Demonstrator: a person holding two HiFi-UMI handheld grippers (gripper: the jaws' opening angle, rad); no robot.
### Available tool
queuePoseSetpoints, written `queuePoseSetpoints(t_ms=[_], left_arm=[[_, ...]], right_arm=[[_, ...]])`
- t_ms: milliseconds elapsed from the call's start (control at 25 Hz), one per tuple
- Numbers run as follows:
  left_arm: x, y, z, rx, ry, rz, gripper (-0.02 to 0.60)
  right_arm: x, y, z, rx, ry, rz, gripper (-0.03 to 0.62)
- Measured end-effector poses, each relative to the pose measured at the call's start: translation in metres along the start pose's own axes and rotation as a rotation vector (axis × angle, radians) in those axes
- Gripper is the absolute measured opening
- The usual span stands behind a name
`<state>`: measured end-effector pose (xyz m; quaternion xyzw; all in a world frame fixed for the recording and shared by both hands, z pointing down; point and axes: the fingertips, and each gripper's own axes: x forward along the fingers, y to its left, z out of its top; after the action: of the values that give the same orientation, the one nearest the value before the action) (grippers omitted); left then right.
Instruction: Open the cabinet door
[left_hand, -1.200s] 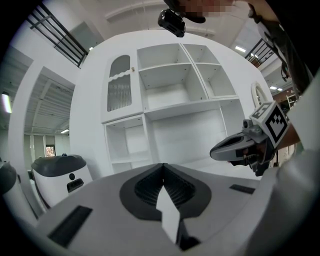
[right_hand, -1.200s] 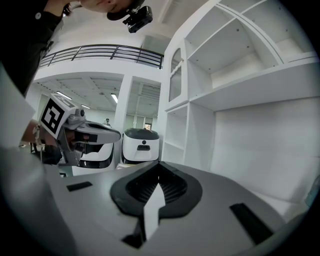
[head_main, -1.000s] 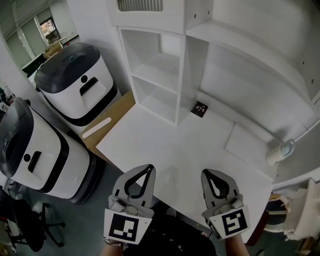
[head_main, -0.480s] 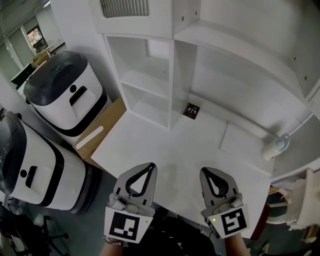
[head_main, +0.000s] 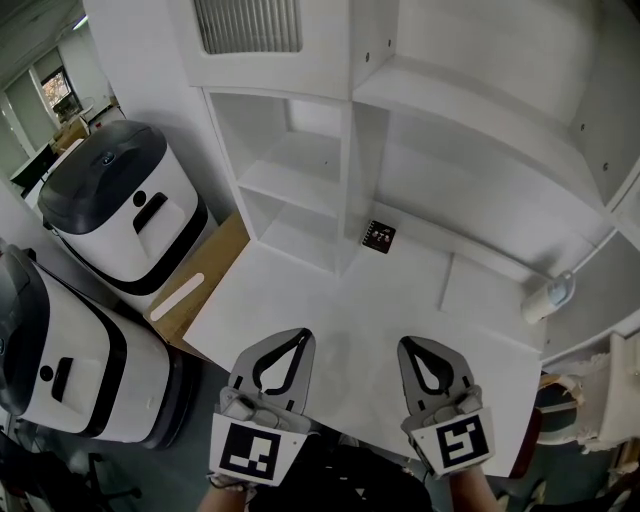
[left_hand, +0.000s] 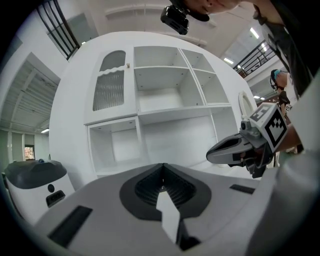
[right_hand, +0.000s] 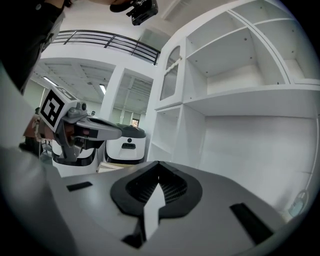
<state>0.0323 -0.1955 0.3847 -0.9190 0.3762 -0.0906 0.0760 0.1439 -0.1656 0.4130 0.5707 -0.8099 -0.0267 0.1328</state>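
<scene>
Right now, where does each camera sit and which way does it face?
Head view: on the person's head, steeply down at the desk; left tool and right tool show.
Left gripper view: on left tool, toward the cabinet; right tool shows.
Right gripper view: on right tool, toward the cabinet; left tool shows.
All share the louvered door.

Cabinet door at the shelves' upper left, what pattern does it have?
Vertical grey ribbing in the white arched cabinet door; left gripper view shows it best.
</scene>
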Motion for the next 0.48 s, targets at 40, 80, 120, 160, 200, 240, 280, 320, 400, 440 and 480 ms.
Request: queuePoseSetpoints(t_ms=[40,80,120,160,200,240,280,320,400,440,480], left_arm=[[0.001,0.003,-0.001,-0.003,0.006,0.001,-0.003],[0.002,0.006,-0.001,-0.005,0.011,0.003,-0.003],[0.002,0.009,-0.002,-0.009,0.015,0.006,-0.003],[0.003,0.012,-0.002,-0.012,0.017,0.010,-0.003],[0.003,0.015,-0.002,-0.015,0.019,0.014,-0.003],[0.003,0.018,-0.002,-0.017,0.020,0.017,-0.003],[0.004,0.020,-0.001,-0.015,0.020,0.020,-0.003],[0.003,0.022,0.000,-0.010,0.019,0.021,-0.003],[0.003,0.025,0.004,0.006,0.011,0.022,-0.003],[0.003,0.026,0.006,0.013,0.005,0.022,-0.003],[0.003,0.028,0.008,0.019,-0.001,0.022,-0.003]], right_arm=[[0.002,0.001,0.001,-0.005,0.008,0.000,0.000],[0.004,0.003,0.002,-0.010,0.012,0.001,0.000],[0.006,0.005,0.004,-0.016,0.014,0.003,0.000],[0.008,0.007,0.006,-0.023,0.013,0.006,0.000],[0.009,0.009,0.007,-0.027,0.011,0.008,0.000],[0.010,0.010,0.009,-0.030,0.010,0.009,0.000],[0.011,0.010,0.010,-0.030,0.010,0.009,0.000],[0.012,0.011,0.012,-0.030,0.010,0.009,0.000],[0.014,0.011,0.016,-0.026,0.005,0.008,0.000],[0.015,0.011,0.018,-0.024,0.002,0.007,0.000],[0.017,0.011,0.020,-0.021,-0.002,0.008,0.000]])
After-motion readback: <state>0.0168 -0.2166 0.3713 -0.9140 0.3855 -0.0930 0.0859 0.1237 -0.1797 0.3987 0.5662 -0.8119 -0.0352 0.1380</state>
